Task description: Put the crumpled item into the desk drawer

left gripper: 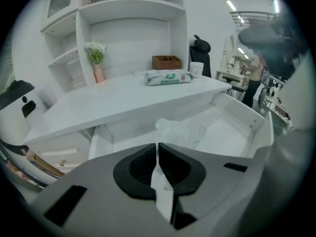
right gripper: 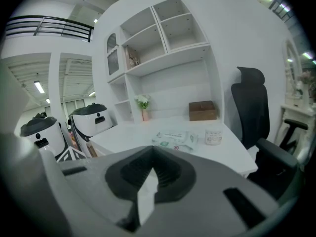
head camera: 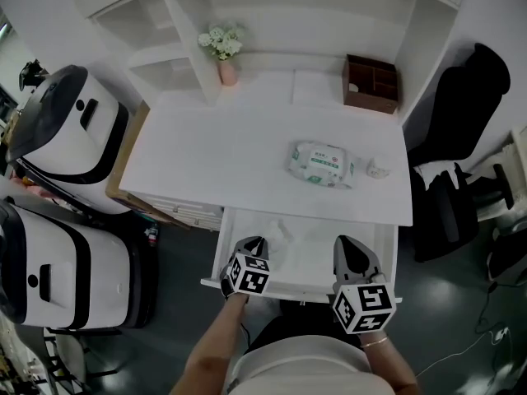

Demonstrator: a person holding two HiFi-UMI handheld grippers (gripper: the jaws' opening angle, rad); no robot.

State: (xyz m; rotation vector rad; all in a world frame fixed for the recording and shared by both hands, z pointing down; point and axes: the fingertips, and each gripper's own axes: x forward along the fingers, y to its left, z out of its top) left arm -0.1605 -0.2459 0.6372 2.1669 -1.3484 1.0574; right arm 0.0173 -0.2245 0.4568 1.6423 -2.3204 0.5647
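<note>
Open desk drawer holds one crumpled item; left gripper, right gripper: fingers together, empty.

No text, number or brand can be read anywhere. The wipes pack, toward three o'clock on the counter, carries green print too small and blurred to make out, and the small cup at its three o'clock shows only a faint illegible mark. The marker cubes bear black-and-white square patterns, no letters.
</note>
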